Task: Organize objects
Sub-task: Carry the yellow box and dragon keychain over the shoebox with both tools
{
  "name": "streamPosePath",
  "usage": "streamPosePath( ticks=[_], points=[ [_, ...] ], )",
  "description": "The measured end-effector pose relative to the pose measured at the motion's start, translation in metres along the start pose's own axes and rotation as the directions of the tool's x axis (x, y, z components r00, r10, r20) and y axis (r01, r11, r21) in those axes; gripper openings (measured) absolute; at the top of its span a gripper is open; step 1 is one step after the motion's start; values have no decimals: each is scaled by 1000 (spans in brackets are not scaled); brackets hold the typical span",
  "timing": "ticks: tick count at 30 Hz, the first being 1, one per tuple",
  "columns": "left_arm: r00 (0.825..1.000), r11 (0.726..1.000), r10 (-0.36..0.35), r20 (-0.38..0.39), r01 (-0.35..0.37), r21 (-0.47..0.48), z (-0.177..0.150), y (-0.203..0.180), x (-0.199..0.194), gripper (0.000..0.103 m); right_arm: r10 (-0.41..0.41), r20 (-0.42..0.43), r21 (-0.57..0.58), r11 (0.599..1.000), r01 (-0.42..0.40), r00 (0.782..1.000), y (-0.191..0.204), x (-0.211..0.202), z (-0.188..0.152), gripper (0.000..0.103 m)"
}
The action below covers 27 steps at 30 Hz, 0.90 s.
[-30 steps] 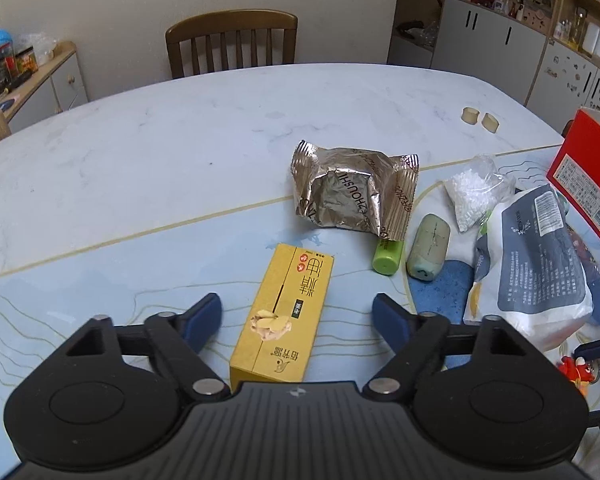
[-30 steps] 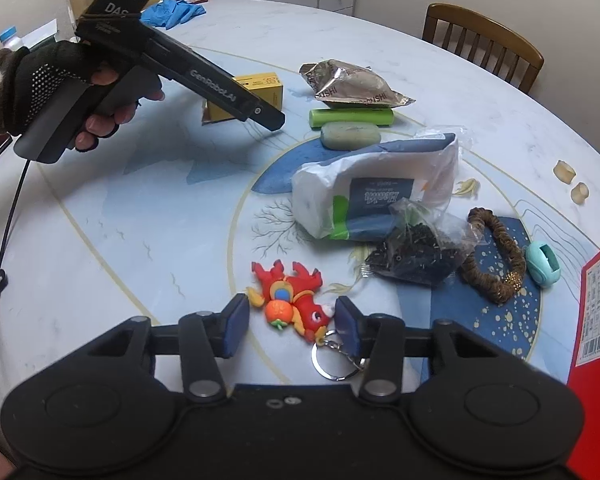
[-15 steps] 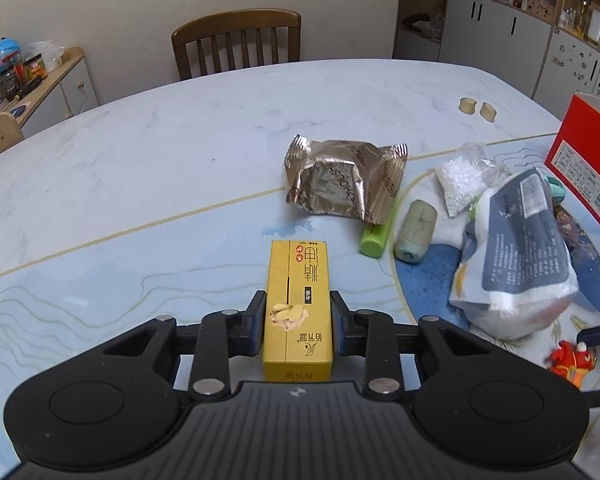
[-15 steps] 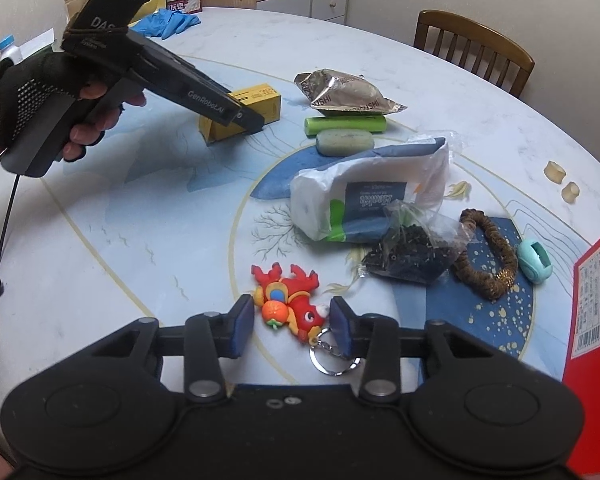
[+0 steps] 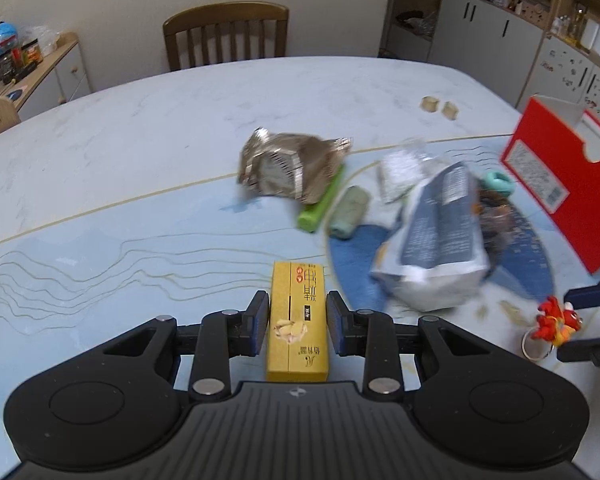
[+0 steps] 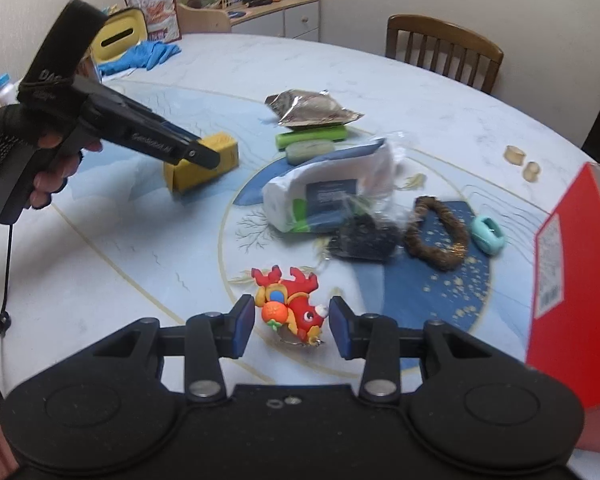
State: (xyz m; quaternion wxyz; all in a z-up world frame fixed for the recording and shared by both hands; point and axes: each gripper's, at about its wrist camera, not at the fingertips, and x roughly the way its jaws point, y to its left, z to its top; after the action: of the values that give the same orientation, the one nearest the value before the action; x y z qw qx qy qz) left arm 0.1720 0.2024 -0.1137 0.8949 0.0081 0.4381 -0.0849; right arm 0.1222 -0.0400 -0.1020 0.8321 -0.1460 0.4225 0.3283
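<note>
A yellow carton (image 5: pixel 298 320) sits lengthwise between the pads of my left gripper (image 5: pixel 298 314), which is shut on it and holds it above the table (image 5: pixel 140 152). In the right wrist view the same gripper (image 6: pixel 210 158), held by a gloved hand (image 6: pixel 4 148), carries the carton (image 6: pixel 188 176) tilted off the surface. My right gripper (image 6: pixel 292 320) is shut on a red toy keychain (image 6: pixel 290 304), whose ring hangs below the pads. The left wrist view shows this toy (image 5: pixel 556 320) pinched between the right fingers at the far right.
Lying mid-table are a foil packet (image 5: pixel 292 168), a green tube (image 5: pixel 320 208), a grey-green lump (image 5: pixel 350 212) and a white bag (image 5: pixel 432 248). A brown scrunchie (image 6: pixel 436 232), a teal clip (image 6: pixel 488 236) and an open red box (image 6: pixel 568 280) are right. Blue gloves (image 6: pixel 140 56) lie far left.
My left jaws closed on the yellow carton and raised it off the table. My right jaws narrowed onto the red toy keychain and lifted it too.
</note>
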Motion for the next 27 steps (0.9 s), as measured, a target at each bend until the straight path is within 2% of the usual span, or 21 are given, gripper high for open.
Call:
streamPosePath(
  ticks=[2,6,9,13,14,17,18,27],
  points=[
    [1000,1000,-20,8,20,-1,2,-8,-6,23,1,10,15,1000,-1,1000,-6,-8,-2,39],
    [999,999,-28,15,28,27,6,-28,-13,22,1,26,47,999,-2,1000,-21,-25,-5,39],
    [1000,999,-5,25,4,52,5,-38,-14,22,-3,36,59,998,1,999,-33,-38,-8,39],
    [998,999,39,40,-38,-4,3,-32,-14,24,-8,42,69,998,5,999,-45,-49,-11,39],
    [998,999,46,31,-45,-13,1,-31,-11,30,-10,44,70,997,7,999,-47,-52,-11,39],
    [997,997,77,13,-76,-27,-4,-27,-4,61,-7,47,84,996,3,999,-54,-59,-11,39],
    [996,996,88,17,-88,-28,-6,-27,-3,64,-9,50,85,996,5,999,-55,-62,-11,39],
    [995,995,100,-22,-101,-28,-16,-31,20,63,-24,80,118,993,14,997,-70,-83,-6,39]
  ],
)
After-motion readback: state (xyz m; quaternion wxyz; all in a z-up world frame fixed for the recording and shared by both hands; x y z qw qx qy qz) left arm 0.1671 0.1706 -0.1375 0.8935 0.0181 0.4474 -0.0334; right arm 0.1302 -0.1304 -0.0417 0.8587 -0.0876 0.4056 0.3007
